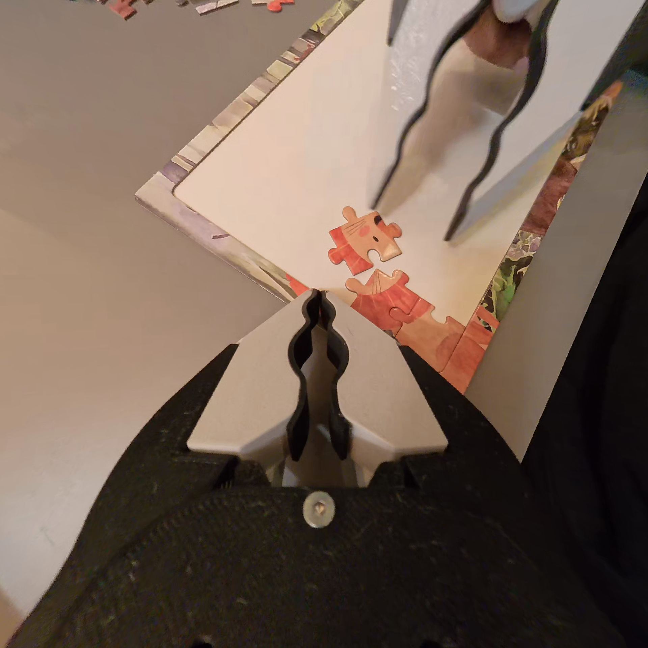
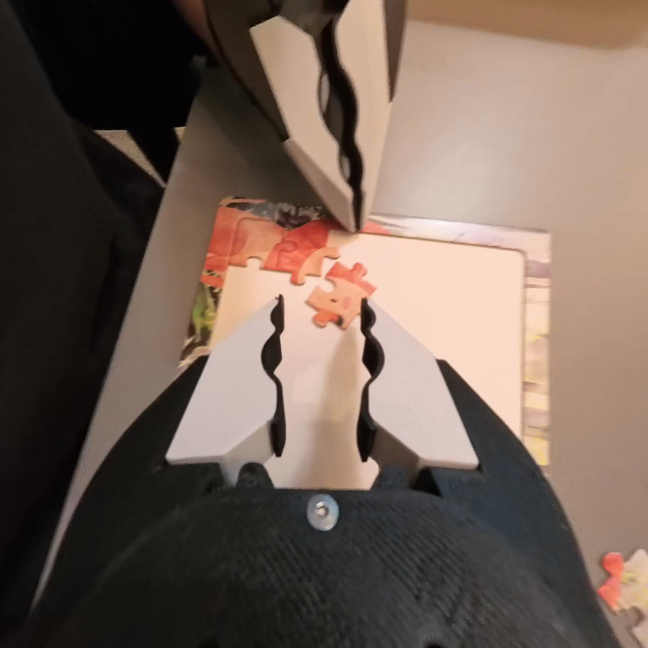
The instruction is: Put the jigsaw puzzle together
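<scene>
Puzzle tray (image 1: pixel 224 112) lies on a grey table (image 1: pixel 87 175), mostly bare. I hold my left gripper (image 1: pixel 319 292) pressed together at the tray's 6 o'clock border; whether it pinches anything, I cannot tell. My right gripper (image 2: pixel 322 301) hangs spread beside the loose face piece (image 1: pixel 364 240). That piece's long axis runs 10 to 4 o'clock, just apart from the joined pieces (image 1: pixel 403 308). I judge it needs turning, then a gentle slide so the tab meets the notch.

Left gripper (image 1: pixel 321 292): centre frame, jaws closed, tips at puzzle tray (image 1: pixel 157 196) border | loose fox-face piece (image 1: pixel 364 240): mid-frame on white tray floor, just above joined orange pieces (image 1: pixel 403 308) | right gripper (image 1: pixel 413 224): upper right, jaws apart, empty | scattered pieces (image 1: pixel 207 5): top left on grey table (image 1: pixel 87 140)
</scene>
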`<state>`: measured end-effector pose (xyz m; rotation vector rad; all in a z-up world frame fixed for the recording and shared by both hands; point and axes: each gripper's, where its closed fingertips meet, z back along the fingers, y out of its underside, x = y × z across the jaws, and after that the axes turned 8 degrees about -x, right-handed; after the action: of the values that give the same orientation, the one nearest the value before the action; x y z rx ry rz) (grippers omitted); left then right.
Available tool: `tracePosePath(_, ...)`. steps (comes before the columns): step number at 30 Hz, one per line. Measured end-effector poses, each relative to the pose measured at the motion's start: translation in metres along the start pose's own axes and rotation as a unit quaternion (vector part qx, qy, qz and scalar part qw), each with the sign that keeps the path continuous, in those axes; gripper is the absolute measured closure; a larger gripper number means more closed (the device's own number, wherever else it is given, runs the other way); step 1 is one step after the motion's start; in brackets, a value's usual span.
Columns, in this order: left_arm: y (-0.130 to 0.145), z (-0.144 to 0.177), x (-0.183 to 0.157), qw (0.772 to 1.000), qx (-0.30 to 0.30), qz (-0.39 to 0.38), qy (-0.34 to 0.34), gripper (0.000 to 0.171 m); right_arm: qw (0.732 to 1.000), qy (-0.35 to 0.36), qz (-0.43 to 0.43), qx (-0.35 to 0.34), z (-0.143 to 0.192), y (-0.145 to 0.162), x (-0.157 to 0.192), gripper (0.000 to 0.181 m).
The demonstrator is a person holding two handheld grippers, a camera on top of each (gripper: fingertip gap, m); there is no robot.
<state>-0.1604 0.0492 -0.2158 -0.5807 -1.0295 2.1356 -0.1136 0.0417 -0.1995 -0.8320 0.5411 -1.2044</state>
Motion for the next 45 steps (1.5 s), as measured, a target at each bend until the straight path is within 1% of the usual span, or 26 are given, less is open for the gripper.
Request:
tracePosePath(1,0.0,0.0,0.0,1.0,0.0,0.0,0.0,0.171,1.0,0.008,0.007,-0.003,-0.002,-0.001,-0.006,0.137)
tracePosePath(2,0.0,0.0,0.0,1.0,0.0,0.001,0.0,0.171,1.0,0.002,0.007,-0.002,-0.004,-0.001,-0.008,0.136)
tracePosePath(5,0.0,0.0,0.0,1.0,0.0,-0.001,-0.001,0.171,1.0,-0.026,-0.011,0.006,-0.009,0.005,-0.005,0.131)
tracePosePath(9,0.0,0.0,0.0,1.0,0.0,-0.006,-0.005,0.171,0.998,-0.043,-0.037,0.001,-0.007,0.008,0.005,0.128)
tracePosePath(16,0.0,0.0,0.0,1.0,0.0,-0.004,-0.003,0.171,0.998,-0.027,-0.06,0.013,0.0,0.014,0.022,0.123)
tracePosePath(21,0.0,0.0,0.0,1.0,0.0,-0.004,-0.004,0.171,0.998,-0.016,-0.054,0.023,0.004,0.019,0.022,0.134)
tracePosePath(28,0.0,0.0,0.0,1.0,0.0,-0.003,-0.003,0.171,0.999,0.041,-0.029,-0.016,0.004,0.005,-0.002,0.132)
tracePosePath(31,0.0,0.0,0.0,1.0,0.0,-0.002,-0.002,0.171,0.999,0.039,-0.013,-0.001,-0.004,0.01,-0.003,0.127)
tracePosePath(33,0.0,0.0,0.0,1.0,0.0,-0.002,-0.002,0.171,0.999,0.034,-0.004,0.005,-0.008,0.012,-0.003,0.126)
tracePosePath(39,0.0,0.0,0.0,1.0,0.0,0.001,0.001,0.171,1.0,0.022,0.004,0.015,-0.007,0.014,0.006,0.142)
tracePosePath(45,0.0,0.0,0.0,1.0,0.0,0.002,0.001,0.171,0.999,0.03,-0.002,0.014,-0.007,0.014,0.013,0.142)
